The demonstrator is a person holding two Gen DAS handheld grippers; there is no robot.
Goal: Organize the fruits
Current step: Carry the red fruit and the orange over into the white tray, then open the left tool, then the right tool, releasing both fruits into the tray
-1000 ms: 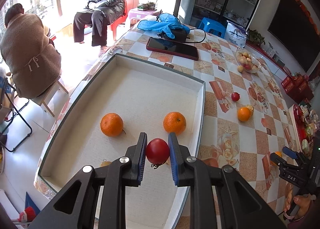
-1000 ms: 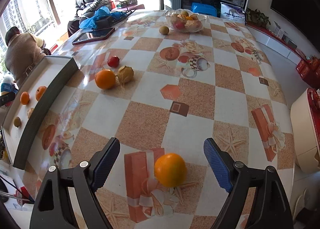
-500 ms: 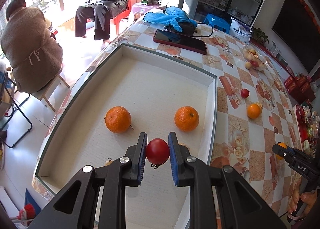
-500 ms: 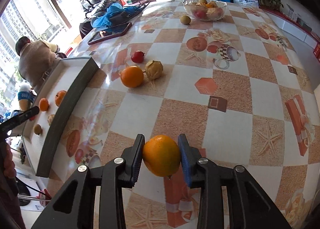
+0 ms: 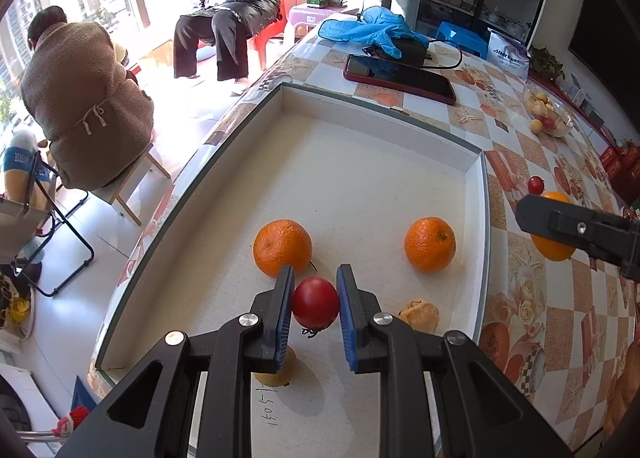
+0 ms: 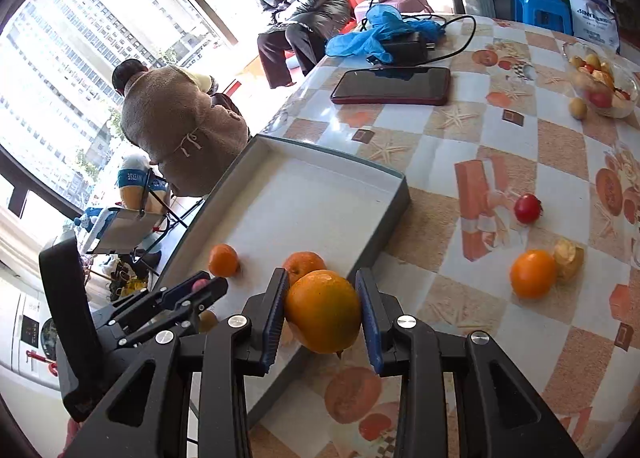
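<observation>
Red tomato clamped in left claw, low over white tray; smooth, soft-skinned, light, best pinched gently across the middle. Below and beside it: two mandarins, a husked fruit, a yellow fruit half hidden under one claw finger, so little bare floor for setting down. Right claw clamped on orange above tray edge; firm, round, prone to roll. Loose on tabletop: another orange, small tomato, phone, fruit bowl.
</observation>
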